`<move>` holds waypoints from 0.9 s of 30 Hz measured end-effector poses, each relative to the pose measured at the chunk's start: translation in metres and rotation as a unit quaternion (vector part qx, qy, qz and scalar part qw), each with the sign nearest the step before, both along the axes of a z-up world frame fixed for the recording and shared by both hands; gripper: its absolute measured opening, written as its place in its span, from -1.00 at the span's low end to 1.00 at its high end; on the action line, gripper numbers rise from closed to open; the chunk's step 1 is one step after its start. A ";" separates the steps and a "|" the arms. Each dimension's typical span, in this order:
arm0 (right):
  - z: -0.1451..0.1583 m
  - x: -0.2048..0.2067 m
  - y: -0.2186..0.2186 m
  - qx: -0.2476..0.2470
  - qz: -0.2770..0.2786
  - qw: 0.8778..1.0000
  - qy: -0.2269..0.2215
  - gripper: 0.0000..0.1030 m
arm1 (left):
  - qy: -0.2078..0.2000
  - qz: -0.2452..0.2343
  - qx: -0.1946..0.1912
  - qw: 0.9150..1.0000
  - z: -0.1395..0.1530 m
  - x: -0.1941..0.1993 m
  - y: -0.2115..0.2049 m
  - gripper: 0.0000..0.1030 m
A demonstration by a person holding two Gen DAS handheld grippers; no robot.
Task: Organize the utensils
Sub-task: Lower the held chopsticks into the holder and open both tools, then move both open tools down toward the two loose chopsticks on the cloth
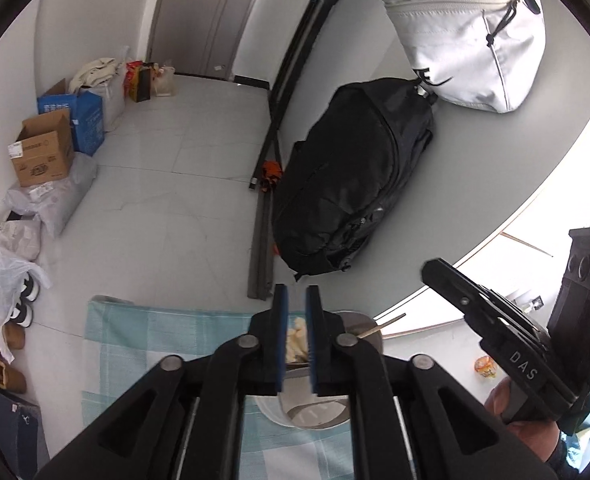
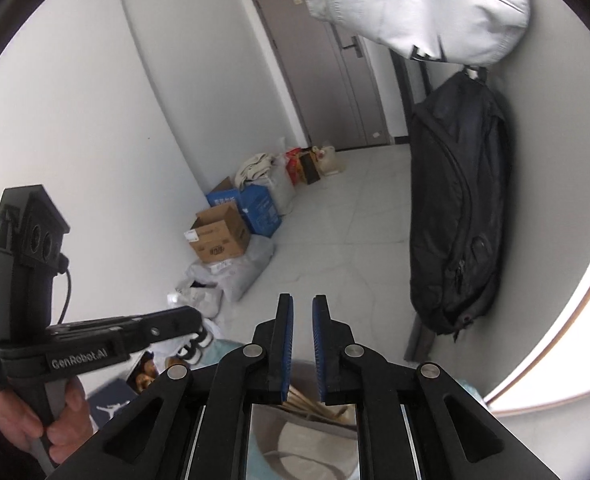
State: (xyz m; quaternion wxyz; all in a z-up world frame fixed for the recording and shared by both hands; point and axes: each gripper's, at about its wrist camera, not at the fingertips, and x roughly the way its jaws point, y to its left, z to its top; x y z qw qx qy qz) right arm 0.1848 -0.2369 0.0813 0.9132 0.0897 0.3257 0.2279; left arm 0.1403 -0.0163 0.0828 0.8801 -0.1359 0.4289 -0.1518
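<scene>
Below both tools, a checked cloth (image 1: 143,344) carries a bowl (image 1: 315,416). Chopsticks (image 1: 383,326) lie just beyond the left hand-held gripper (image 1: 297,300), angling right; the right hand-held gripper (image 2: 303,308) is farther. Both jaws stand narrowly apart, holding nothing.

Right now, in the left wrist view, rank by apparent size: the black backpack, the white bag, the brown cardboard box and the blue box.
1. Black backpack, largest.
2. White bag.
3. Brown cardboard box and blue box: too alike to rank, since the blue one is partly hidden and farther from the camera.
</scene>
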 end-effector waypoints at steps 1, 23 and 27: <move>0.000 -0.001 -0.001 0.000 -0.003 1.000 0.003 -0.77 | -0.003 0.005 -0.002 1.000 0.001 -0.002 0.002 -0.67; 0.050 -0.082 0.008 0.007 -0.007 0.999 -0.053 -0.09 | -0.084 0.045 0.018 0.995 0.047 -0.066 0.018 0.04; 0.055 -0.096 0.010 0.005 -0.005 0.998 -0.061 -0.05 | -0.088 0.049 0.019 0.995 0.052 -0.076 0.022 0.05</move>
